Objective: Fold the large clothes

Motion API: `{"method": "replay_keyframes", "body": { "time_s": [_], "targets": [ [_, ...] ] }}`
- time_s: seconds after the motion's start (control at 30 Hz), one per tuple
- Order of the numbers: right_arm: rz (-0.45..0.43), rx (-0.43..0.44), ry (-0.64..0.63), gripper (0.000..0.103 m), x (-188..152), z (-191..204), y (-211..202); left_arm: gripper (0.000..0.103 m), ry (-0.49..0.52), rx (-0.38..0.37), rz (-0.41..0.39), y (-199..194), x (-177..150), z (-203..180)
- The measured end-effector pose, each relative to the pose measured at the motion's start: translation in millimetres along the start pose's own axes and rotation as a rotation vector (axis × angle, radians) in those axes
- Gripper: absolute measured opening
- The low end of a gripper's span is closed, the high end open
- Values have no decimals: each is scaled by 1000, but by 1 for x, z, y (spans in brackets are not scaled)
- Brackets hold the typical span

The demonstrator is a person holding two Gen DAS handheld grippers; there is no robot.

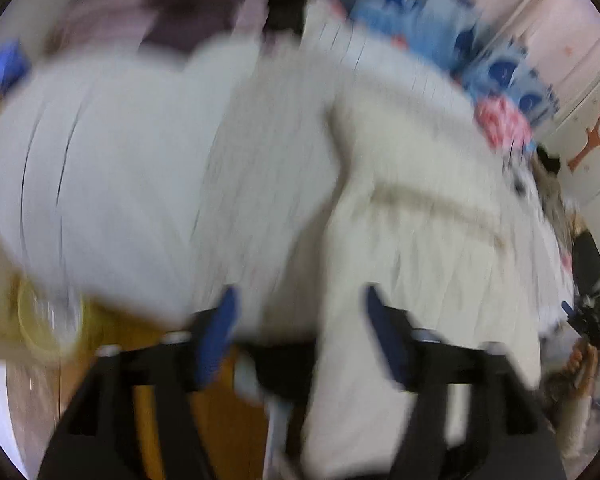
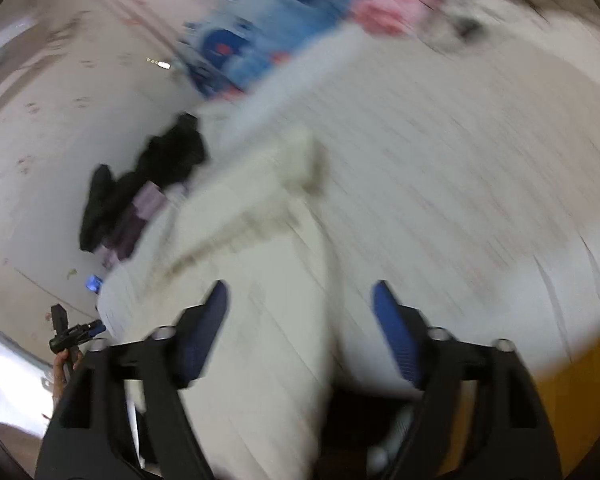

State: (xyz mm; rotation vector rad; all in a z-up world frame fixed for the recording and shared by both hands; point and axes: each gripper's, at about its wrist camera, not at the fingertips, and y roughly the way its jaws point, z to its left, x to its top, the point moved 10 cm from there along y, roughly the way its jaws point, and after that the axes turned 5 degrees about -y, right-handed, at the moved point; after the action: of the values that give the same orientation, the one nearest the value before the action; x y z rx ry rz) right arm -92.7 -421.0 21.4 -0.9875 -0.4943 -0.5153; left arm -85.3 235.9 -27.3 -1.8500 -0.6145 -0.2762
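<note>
Both views are motion-blurred. A large cream-white garment (image 1: 412, 208) with a fuzzy trimmed edge lies on a pale striped bed sheet (image 1: 112, 168). My left gripper (image 1: 300, 300) is open, its blue-padded fingers (image 1: 216, 336) spread over the garment's near edge, nothing clamped. In the right wrist view the same white garment (image 2: 268, 280) stretches ahead with its sleeve or collar part raised. My right gripper (image 2: 300, 296) is open, fingers (image 2: 396, 336) astride the cloth, not gripping it.
A blue patterned blanket (image 1: 420, 20) and pink cloth (image 1: 500, 120) lie at the bed's far side. Dark and purple clothes (image 2: 140, 184) sit at the bed's edge. A yellow-orange bed frame (image 2: 572, 392) shows below. A round yellowish container (image 1: 48, 316) stands at lower left.
</note>
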Motion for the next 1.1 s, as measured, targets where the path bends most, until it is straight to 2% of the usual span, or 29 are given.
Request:
{"method": "replay_keyframes", "body": {
  "time_s": [0.07, 0.17, 0.27, 0.33, 0.37, 0.4, 0.43, 0.47, 0.5, 0.53, 0.6, 0.63, 0.67, 0.73, 0.77, 0.8, 0.83, 0.87, 0.9, 0.93, 0.97, 1.03, 1.1],
  "targets": [
    [3, 26, -88, 78, 32, 38, 54, 84, 49, -71, -92, 19, 38, -55],
    [36, 19, -161, 78, 71, 77, 148, 84, 86, -182, -83, 75, 67, -124],
    [49, -48, -201, 77, 105, 83, 246, 84, 63, -223, -74, 148, 100, -170],
    [60, -164, -214, 77, 117, 64, 289, 84, 47, -191, -86, 197, 118, -172],
    [131, -288, -196, 77, 108, 32, 321, 84, 44, -150, -69, 221, 119, -167],
    [200, -335, -161, 78, 97, 9, 344, 84, 37, -95, -34, 247, 115, -155],
    [230, -327, -129, 79, 87, -6, 361, 84, 37, -24, 29, 283, 106, -132],
    [200, -309, -137, 79, 89, -6, 364, 84, 44, -32, 51, 302, 97, -120],
    [208, -308, -140, 79, 91, -1, 361, 84, 35, -48, 31, 303, 96, -119],
    [206, -304, -142, 79, 95, 6, 355, 84, 17, -49, 18, 294, 99, -119],
    [117, -234, -167, 79, 118, 24, 340, 84, -12, -91, -20, 272, 108, -127],
    [66, -242, -196, 80, 132, 30, 333, 84, -8, -146, -90, 254, 119, -136],
    [27, -281, -222, 81, 149, 31, 331, 86, 11, -141, -146, 244, 128, -139],
    [34, -305, -215, 85, 169, 23, 354, 95, 47, -90, -211, 242, 149, -144],
    [61, -346, -209, 85, 168, 12, 367, 96, 49, -79, -210, 250, 154, -143],
    [121, -409, -210, 86, 162, -7, 390, 96, 39, -51, -179, 271, 156, -138],
    [174, -436, -214, 90, 153, -20, 411, 96, 26, -10, -121, 296, 148, -128],
    [170, -439, -219, 94, 145, -28, 424, 98, -4, -4, -57, 325, 137, -116],
    [163, -450, -215, 96, 143, -27, 422, 98, -52, -35, -51, 334, 128, -107],
    [181, -471, -221, 96, 146, -22, 422, 98, -65, -35, -49, 335, 127, -102],
    [188, -464, -226, 96, 147, -19, 418, 98, -63, -32, -42, 330, 127, -102],
    [172, -390, -183, 96, 150, -13, 400, 97, -71, -30, -36, 317, 124, -100],
    [93, -296, -146, 96, 137, -5, 342, 97, -110, -65, -42, 296, 118, -99]
  ]
}}
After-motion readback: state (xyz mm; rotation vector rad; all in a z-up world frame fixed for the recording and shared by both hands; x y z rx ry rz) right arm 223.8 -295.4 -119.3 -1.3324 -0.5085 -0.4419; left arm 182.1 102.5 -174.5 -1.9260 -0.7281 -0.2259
